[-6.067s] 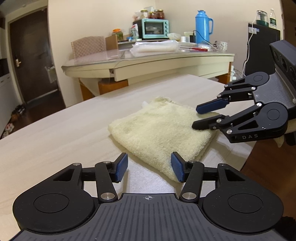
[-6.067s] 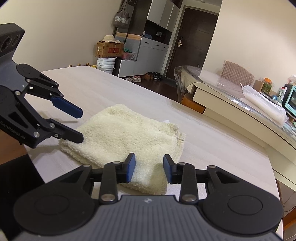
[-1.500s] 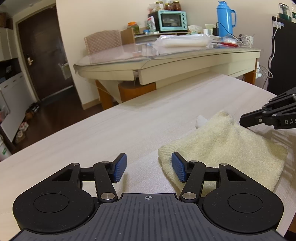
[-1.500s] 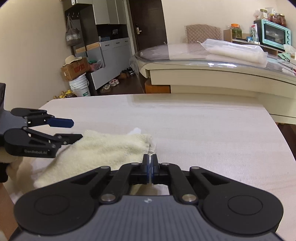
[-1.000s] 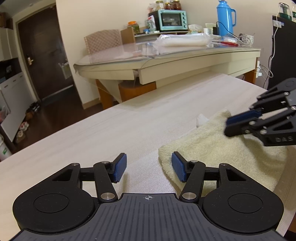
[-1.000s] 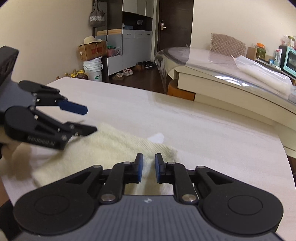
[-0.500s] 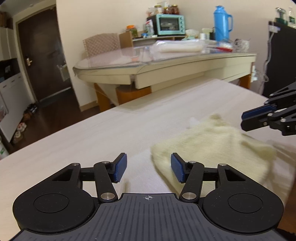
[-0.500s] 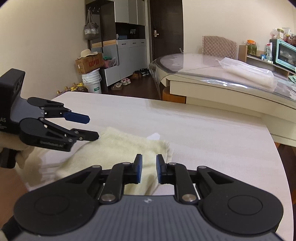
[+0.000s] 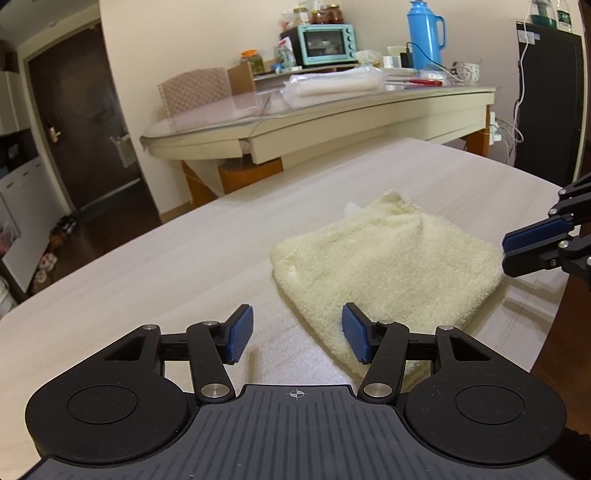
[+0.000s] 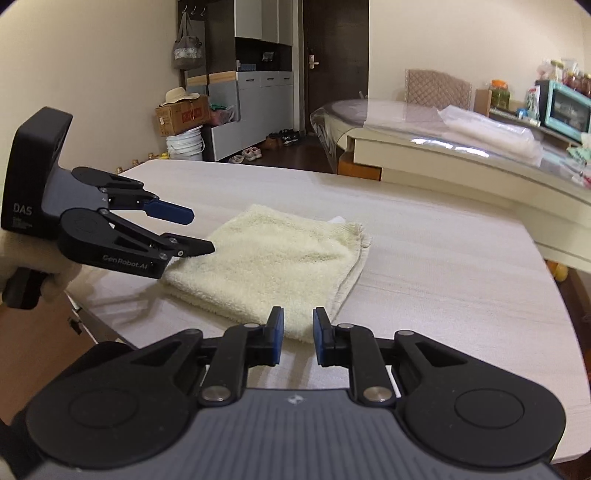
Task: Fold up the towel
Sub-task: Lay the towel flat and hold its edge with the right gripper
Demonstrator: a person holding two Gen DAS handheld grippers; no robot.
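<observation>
A pale yellow towel (image 9: 384, 266) lies folded into a thick square on the light wooden table (image 9: 166, 266); it also shows in the right wrist view (image 10: 273, 266). My left gripper (image 9: 297, 334) is open and empty, just above the table at the towel's near left corner; in the right wrist view (image 10: 197, 230) it hovers at the towel's left corner. My right gripper (image 10: 297, 334) is open a little and empty, at the towel's near edge; in the left wrist view (image 9: 508, 253) it sits at the towel's right edge.
The table's edge (image 9: 554, 314) runs close to the towel's right side. A second table (image 9: 332, 110) with a glass top stands behind, holding a teal oven (image 9: 319, 44), a blue thermos (image 9: 424, 35) and a plastic bag. A black cabinet (image 9: 546, 103) stands at the right.
The right gripper opened from shut and let go of the towel, then drew back to the towel's edge. The left gripper stayed open and shifted back slightly, so the towel sits more central.
</observation>
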